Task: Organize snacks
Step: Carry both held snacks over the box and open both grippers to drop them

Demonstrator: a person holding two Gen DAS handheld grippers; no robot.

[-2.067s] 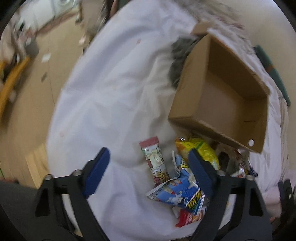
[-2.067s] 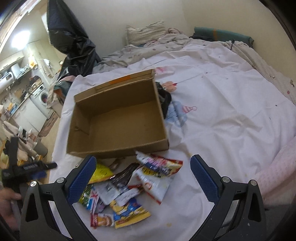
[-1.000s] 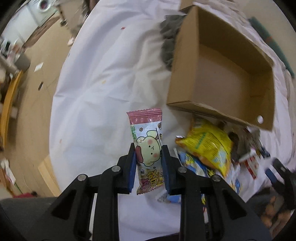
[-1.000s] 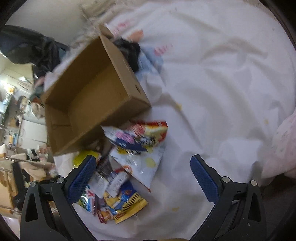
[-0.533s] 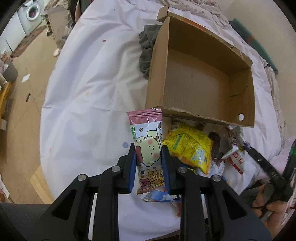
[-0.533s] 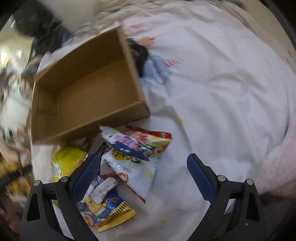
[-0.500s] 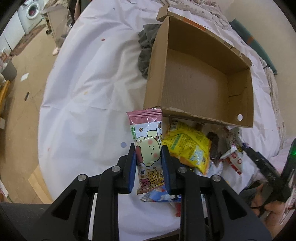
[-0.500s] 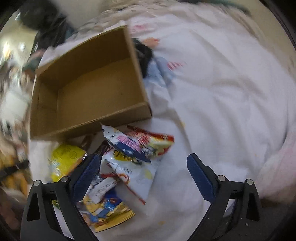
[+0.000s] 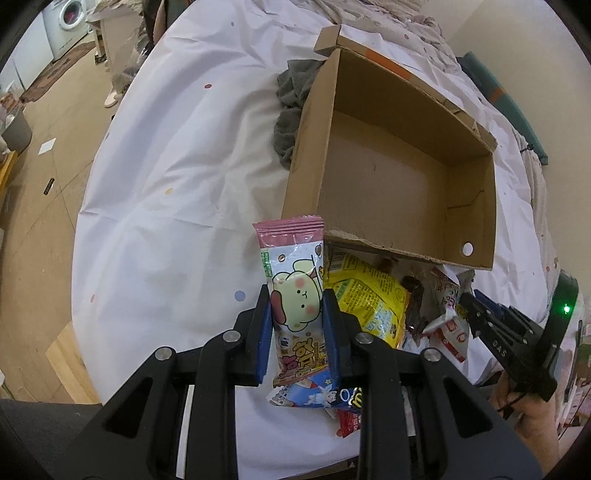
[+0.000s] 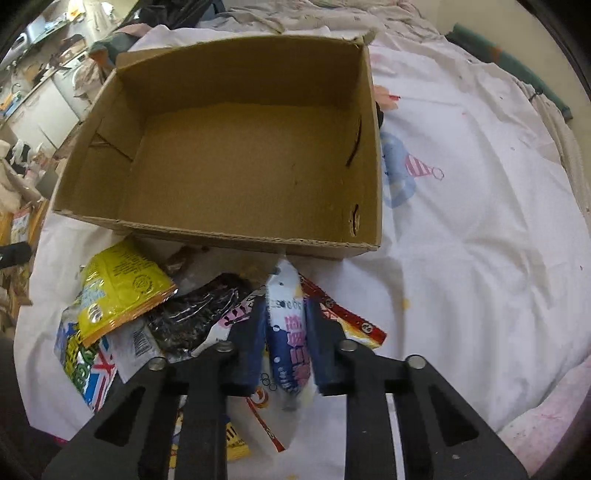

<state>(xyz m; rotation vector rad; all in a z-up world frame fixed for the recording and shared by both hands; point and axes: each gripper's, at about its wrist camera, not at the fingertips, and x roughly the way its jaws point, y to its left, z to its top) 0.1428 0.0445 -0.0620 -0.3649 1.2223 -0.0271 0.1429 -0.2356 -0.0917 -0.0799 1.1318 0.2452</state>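
Now my right gripper [image 10: 285, 334] has just clamped the blue-white packet [image 10: 288, 332]; left gripper [image 9: 297, 332] holds pink packet [image 9: 295, 291]; empty box [image 9: 476, 206] next.

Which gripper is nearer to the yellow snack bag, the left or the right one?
Left. The left gripper holds a pink packet right beside the yellow snack bag; the right gripper is farther, across the pile.

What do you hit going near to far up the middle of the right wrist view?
Right gripper shut on a blue and white snack packet → near wall of the open brown cardboard box → bare box floor → far box wall → rumpled grey bedding.
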